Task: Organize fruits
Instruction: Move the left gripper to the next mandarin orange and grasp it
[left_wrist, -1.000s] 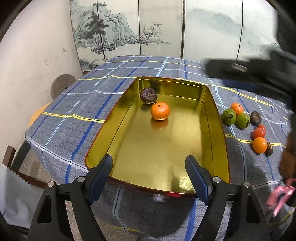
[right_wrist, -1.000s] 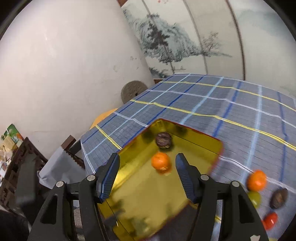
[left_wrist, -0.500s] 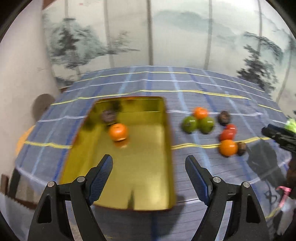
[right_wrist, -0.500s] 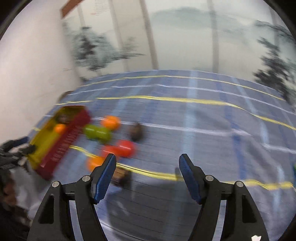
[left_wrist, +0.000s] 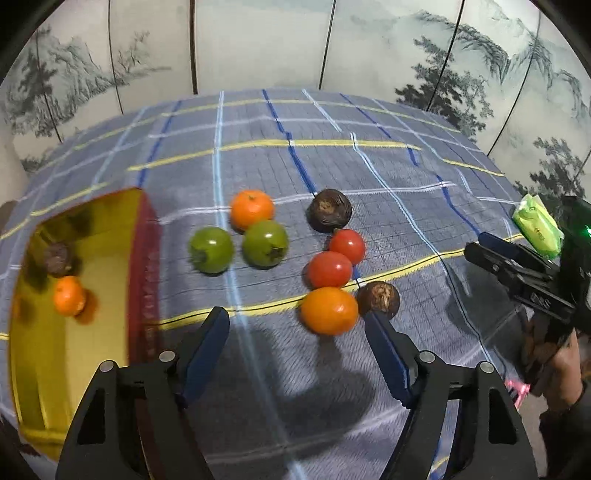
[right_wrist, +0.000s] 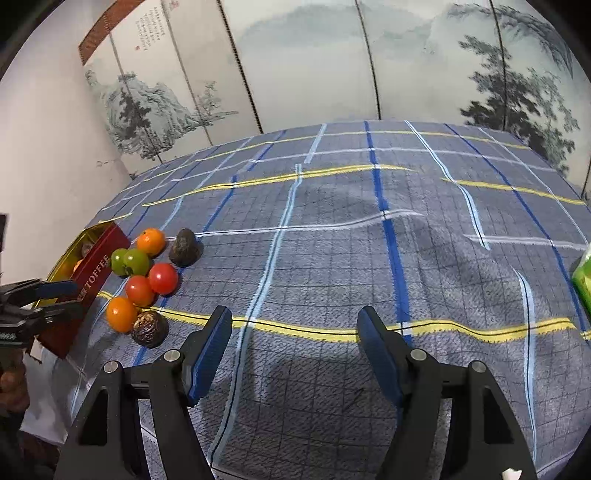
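Note:
Several loose fruits lie on the checked cloth: an orange fruit (left_wrist: 328, 311) nearest my left gripper, a brown one (left_wrist: 378, 298) beside it, two red tomatoes (left_wrist: 330, 268), two green fruits (left_wrist: 211, 250), a mandarin (left_wrist: 252, 208) and a dark round fruit (left_wrist: 329, 210). The gold tin (left_wrist: 99, 236) at the left holds a mandarin (left_wrist: 68, 295) and a dark fruit (left_wrist: 57, 258). My left gripper (left_wrist: 297, 325) is open and empty just short of the orange fruit. My right gripper (right_wrist: 293, 325) is open and empty over bare cloth, right of the fruit cluster (right_wrist: 142, 280).
A green packet (left_wrist: 537, 225) lies at the table's right edge, also in the right wrist view (right_wrist: 583, 277). The right gripper shows in the left wrist view (left_wrist: 517, 266). A painted folding screen (right_wrist: 332, 66) stands behind the table. A white wall is at the left.
Both grippers have swung right, away from the tin. My left gripper now faces the loose fruits; my right gripper now faces bare cloth. Both stay open and empty.

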